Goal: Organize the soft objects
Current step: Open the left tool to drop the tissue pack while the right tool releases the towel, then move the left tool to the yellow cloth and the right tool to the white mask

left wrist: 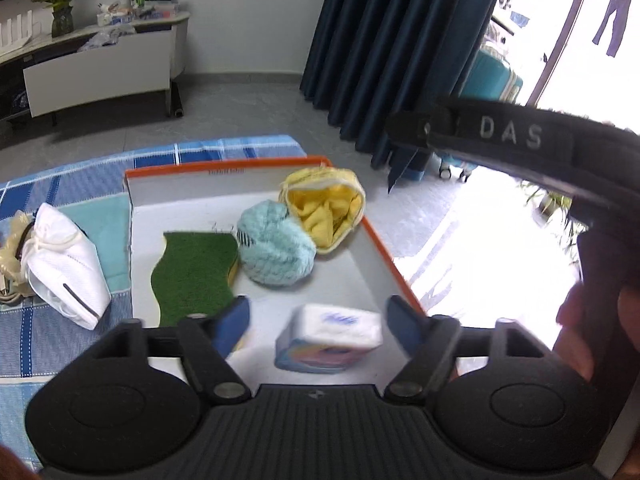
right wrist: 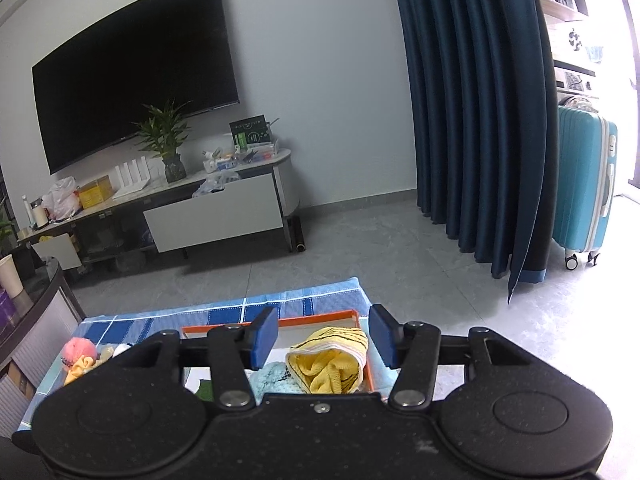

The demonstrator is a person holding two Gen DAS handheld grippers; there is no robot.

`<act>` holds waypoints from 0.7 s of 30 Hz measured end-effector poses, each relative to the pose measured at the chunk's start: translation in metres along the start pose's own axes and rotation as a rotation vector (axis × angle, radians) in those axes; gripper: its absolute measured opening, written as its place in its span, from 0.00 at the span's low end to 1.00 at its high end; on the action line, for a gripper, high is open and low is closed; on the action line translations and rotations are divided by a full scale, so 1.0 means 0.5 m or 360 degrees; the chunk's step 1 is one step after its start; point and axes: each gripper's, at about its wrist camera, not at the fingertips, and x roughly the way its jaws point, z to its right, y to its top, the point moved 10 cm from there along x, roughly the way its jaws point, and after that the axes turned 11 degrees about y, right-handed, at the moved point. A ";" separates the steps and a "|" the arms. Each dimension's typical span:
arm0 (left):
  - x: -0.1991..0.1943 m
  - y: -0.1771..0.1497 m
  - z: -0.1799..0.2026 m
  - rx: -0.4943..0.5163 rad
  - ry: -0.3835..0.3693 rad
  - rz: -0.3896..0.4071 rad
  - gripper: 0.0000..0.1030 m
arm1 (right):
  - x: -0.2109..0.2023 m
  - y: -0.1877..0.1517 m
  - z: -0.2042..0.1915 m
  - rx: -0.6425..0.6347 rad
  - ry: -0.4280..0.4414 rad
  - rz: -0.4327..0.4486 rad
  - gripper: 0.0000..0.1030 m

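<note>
An orange-rimmed white box (left wrist: 256, 166) sits on a blue checked cloth (left wrist: 68, 184). Inside lie a green sponge (left wrist: 192, 272), a fluffy light-blue pouf (left wrist: 276, 250), a yellow pouch with yellow cloth (left wrist: 326, 210) and a tissue pack (left wrist: 330, 338). My left gripper (left wrist: 318, 322) is open, its fingers either side of the tissue pack, not touching it. A white mask (left wrist: 64, 266) lies left of the box. My right gripper (right wrist: 324, 336) is open and empty above the box (right wrist: 316, 318), over the yellow pouch (right wrist: 330, 360). A pink fluffy ball (right wrist: 78, 352) lies at the cloth's left.
A beige scrunchie (left wrist: 10, 256) lies beside the mask. A TV stand (right wrist: 216, 208) with clutter and a plant stands across the grey floor. Dark blue curtains (right wrist: 476, 120) and a teal suitcase (right wrist: 584, 184) are to the right. The right gripper's black body (left wrist: 520, 140) fills the left view's upper right.
</note>
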 end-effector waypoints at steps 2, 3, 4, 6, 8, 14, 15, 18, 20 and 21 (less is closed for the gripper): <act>-0.013 0.006 -0.004 0.0010 0.0013 0.0040 0.80 | -0.010 0.001 -0.003 -0.0007 0.0005 -0.0001 0.60; -0.016 0.008 -0.011 0.0013 0.0047 0.0046 0.81 | -0.014 0.001 -0.004 -0.0014 0.0003 -0.0002 0.60; -0.019 0.007 -0.021 0.0009 0.0085 0.0046 0.81 | -0.017 0.000 -0.008 -0.0020 0.0005 -0.0006 0.60; -0.023 0.008 -0.043 -0.0013 0.0122 0.0039 0.81 | -0.019 -0.004 -0.017 -0.0020 0.0018 -0.0019 0.60; -0.028 0.009 -0.068 -0.0040 0.0170 0.0034 0.81 | -0.021 -0.010 -0.030 -0.0022 0.0035 -0.0032 0.60; -0.059 0.004 -0.135 -0.0091 0.0315 0.0049 0.84 | -0.021 -0.036 -0.075 -0.0048 0.0061 -0.0083 0.62; -0.064 0.003 -0.144 -0.0100 0.0321 0.0055 0.85 | -0.021 -0.038 -0.082 -0.0045 0.0066 -0.0090 0.62; -0.080 -0.003 -0.170 -0.0139 0.0352 0.0062 0.86 | -0.023 -0.044 -0.107 -0.0066 0.0089 -0.0102 0.63; -0.088 -0.005 -0.187 -0.0168 0.0368 0.0062 0.86 | -0.023 -0.045 -0.123 -0.0080 0.0106 -0.0105 0.65; -0.093 -0.007 -0.196 -0.0181 0.0377 0.0065 0.86 | -0.023 -0.046 -0.130 -0.0079 0.0118 -0.0107 0.65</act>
